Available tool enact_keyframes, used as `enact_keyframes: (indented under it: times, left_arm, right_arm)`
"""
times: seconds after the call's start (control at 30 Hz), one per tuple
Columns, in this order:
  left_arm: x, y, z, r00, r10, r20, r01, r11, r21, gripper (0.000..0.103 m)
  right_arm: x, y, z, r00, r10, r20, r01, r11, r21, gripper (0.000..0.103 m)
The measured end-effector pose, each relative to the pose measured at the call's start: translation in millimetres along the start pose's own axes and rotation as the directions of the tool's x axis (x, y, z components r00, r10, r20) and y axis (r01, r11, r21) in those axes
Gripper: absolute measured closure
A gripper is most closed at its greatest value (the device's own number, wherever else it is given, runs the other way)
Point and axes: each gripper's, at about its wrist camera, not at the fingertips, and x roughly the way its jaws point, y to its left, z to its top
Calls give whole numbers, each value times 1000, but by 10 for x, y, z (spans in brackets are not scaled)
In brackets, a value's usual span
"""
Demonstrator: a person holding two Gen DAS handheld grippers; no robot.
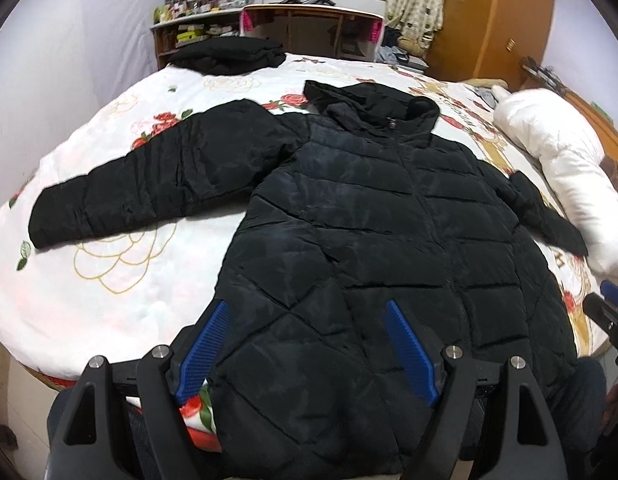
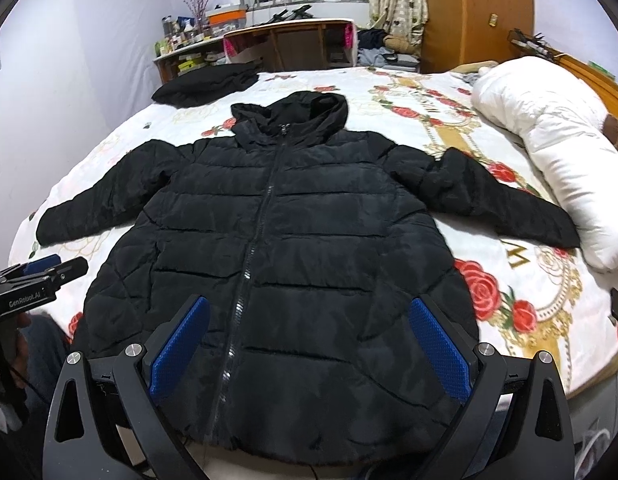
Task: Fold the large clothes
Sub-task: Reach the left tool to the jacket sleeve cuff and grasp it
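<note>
Black puffer jacket (image 2: 277, 248) lies flat on the flowery bed (image 2: 509, 288), zipped, hood at 12 o'clock. Left gripper (image 1: 307, 344) and right gripper (image 2: 309, 344) hang over its hem at 6 o'clock, jaws wide apart, holding nothing.

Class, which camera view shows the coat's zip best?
The right wrist view: the zip runs in plain sight from collar to hem of the coat. In the left wrist view it is only a faint dark seam.

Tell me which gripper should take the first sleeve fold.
Probably left. The left gripper, open, sits over the jacket hem nearer the fully spread left sleeve; the right sleeve lies against the white duvet.
</note>
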Motion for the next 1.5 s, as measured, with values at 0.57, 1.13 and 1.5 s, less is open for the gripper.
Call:
enact_keyframes:
  times: [0.57,1.13,1.5]
  left_arm:
    - [629,1430,479,993,119,-4,-115,948,-297,22]
    - [1022,3232,309,943,322,-83,-286,657,-698,23]
    - [1116,3191,603,919,392,-52,-342,721,-603,91]
  right_arm:
    - [796,496,497,998,51,-36,-55,990,-130,3]
    - [1187,664,683,997,41,-61,-51,984,-171,3]
    - [1260,537,735,999,15,-50,-22,988,-151,3]
